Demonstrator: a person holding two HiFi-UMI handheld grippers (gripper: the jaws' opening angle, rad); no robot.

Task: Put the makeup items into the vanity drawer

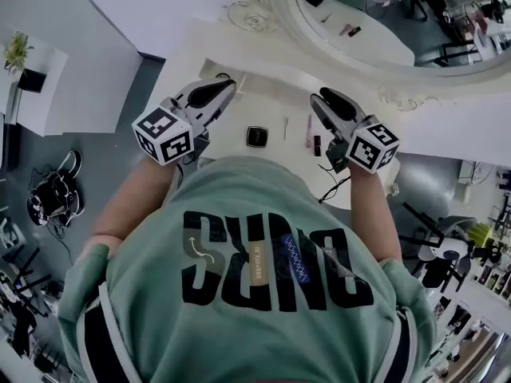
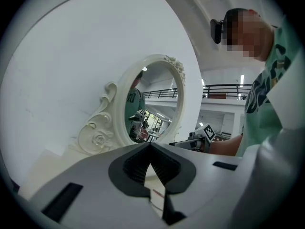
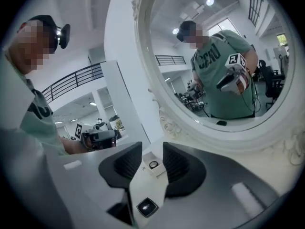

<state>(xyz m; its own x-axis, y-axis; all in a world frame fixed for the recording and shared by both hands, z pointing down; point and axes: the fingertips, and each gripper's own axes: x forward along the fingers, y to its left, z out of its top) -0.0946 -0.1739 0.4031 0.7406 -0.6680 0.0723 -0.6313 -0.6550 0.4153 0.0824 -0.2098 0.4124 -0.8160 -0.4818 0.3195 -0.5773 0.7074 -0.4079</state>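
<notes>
Only the head view is showing the makeup together, all lying out on the white counter (image 1: 227, 136). A black square compact (image 1: 256, 136) is sitting at 5 o'clock from the left hand-held gripper (image 1: 226, 88). A pink stick (image 1: 309, 130) and a short dark tube (image 1: 317, 144) are lying side by side at 7 o'clock from the right hand-held gripper (image 1: 323, 98). The right gripper view is catching only the compact (image 3: 147, 206), at 6 o'clock under its jaws, with a small white box (image 3: 153, 163) holding something round just past the tips. It is also looking into the ornate mirror (image 3: 214, 56) at 1 o'clock, which is reflecting the person. The left gripper view is seeing that mirror edge-on at 12 o'clock. The left hand-held gripper (image 2: 150, 144) is gripping nothing, its tips meeting. The right hand-held gripper (image 3: 152, 147) is standing partly open, nothing between its pads.
</notes>
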